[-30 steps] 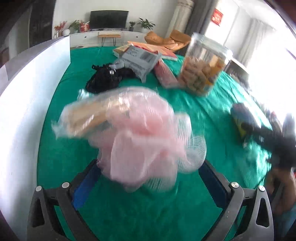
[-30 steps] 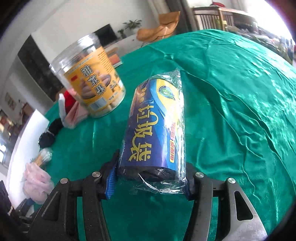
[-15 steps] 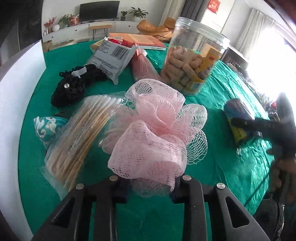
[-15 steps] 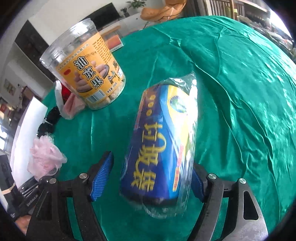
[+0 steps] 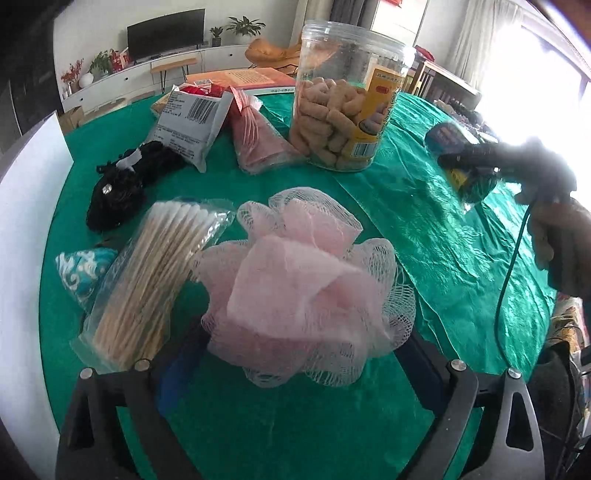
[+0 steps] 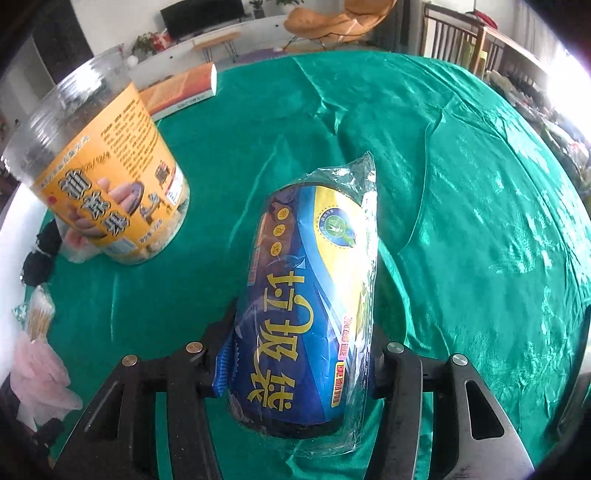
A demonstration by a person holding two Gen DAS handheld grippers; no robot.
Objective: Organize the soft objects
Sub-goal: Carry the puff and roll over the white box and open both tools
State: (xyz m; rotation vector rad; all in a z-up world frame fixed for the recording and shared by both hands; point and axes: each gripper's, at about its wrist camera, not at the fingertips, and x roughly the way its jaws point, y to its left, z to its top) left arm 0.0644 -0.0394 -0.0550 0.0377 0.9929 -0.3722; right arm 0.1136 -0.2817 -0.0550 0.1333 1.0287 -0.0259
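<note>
Right hand-held gripper [image 6: 301, 363] clamps the garbage-bag roll [image 6: 306, 314] for moving; left hand-held gripper [image 5: 295, 365] stands apart around the pink bath pouf [image 5: 303, 284], lower centre.

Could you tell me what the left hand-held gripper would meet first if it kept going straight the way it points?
The pink mesh bath sponge sitting between the open fingers of the left hand-held gripper; beyond it, probably the clear snack jar, though depth is uncertain.

White wall [image 5: 92, 22], dark television [image 5: 166, 33] (bright window [image 5: 535, 74] right).

Pink mesh pouf [image 5: 306, 284], glossy plastic-wrapped roll [image 6: 306, 314], shiny green cloth [image 6: 461, 184].
</note>
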